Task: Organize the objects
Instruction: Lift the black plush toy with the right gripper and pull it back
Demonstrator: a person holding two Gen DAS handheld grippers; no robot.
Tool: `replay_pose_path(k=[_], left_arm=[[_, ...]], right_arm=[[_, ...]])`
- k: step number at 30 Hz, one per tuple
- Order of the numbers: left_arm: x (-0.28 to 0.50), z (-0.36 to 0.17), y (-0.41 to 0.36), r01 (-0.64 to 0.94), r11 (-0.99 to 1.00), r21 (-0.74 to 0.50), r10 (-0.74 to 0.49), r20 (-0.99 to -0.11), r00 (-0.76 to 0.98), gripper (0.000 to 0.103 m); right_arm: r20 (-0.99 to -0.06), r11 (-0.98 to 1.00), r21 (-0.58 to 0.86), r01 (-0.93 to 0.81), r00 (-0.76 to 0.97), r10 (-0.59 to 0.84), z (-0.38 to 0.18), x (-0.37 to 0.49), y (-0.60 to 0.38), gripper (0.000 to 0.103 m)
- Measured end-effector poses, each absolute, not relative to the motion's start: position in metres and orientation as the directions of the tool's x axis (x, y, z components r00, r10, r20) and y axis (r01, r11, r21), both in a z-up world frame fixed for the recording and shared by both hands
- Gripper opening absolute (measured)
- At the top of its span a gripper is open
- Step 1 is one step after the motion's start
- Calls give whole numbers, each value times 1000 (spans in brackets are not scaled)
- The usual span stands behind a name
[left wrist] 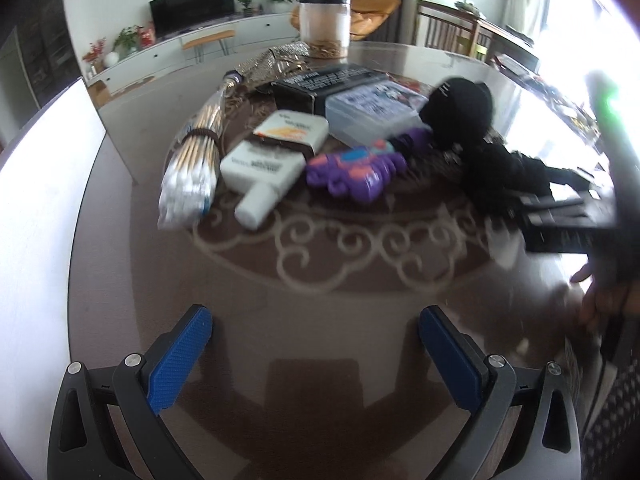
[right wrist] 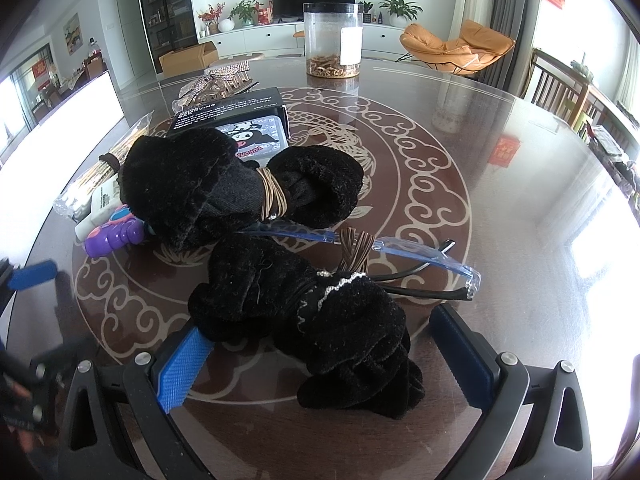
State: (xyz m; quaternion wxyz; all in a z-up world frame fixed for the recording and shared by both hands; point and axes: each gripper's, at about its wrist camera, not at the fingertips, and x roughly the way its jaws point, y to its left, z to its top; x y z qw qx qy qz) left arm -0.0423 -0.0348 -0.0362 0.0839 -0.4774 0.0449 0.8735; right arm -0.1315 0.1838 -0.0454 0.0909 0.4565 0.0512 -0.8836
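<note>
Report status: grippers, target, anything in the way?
Both open, empty. Right hand-held gripper straddles near black velvet bow. Clear glasses lie across bows, touching.

Black-framed left gripper (left wrist: 316,354), blue ribbed fingers (left wrist: 180,360) (silver screws at the pivots).

Bare table (left wrist: 320,312) lies ahead of the left gripper (left wrist: 316,356). Beyond it, white bottle (left wrist: 260,172) and purple toy (left wrist: 352,172) block passage. Black velvet scrunchie (right wrist: 320,320) fills the right gripper (right wrist: 324,364) gap.

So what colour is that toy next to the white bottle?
The toy is purple with pink and blue patches, clearest in the left wrist view.
</note>
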Motion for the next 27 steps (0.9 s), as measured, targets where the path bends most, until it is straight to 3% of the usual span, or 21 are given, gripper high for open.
replay_pose_path(k=[5,9,12,17,19,21,23,27], left_arm=[[-25,-37,-41,-227,-974,-4,128,-834,-536,103],[-27,-40,-43,-213,-977,0,119,-830,-545,103],[-27,-40,-45,-211,-978,-1,119,-829,-547,103],[-27,-40,-46,-214,-977,-4,123,-829,-546,103],[-27,-41,-46,-214,-977,-4,123,-828,-546,103],[-26,-41,-46,-213,-977,-3,122,-828,-547,103],[-29,-41,-46,-214,-977,-1,120,-828,-547,103],[-29,-41,-46,-213,-977,-1,120,-829,-547,103]], right_arm=[[-823,-968,85,237,-530,-202,-48,-137,190,103],[-772,-961,180,211,-574,-271,-25,-134,189,103],[-777,-949,160,270,-559,-290,-15,-148,166,103],[-824,-964,41,262,-538,-181,-25,-174,147,103],[-811,-968,35,248,-559,-173,-25,-172,152,95],[-804,-965,28,262,-567,-177,-23,-164,155,59],[-808,-960,34,279,-557,-190,-23,-152,163,52],[-788,-953,-6,302,-588,-181,-27,-98,184,52]])
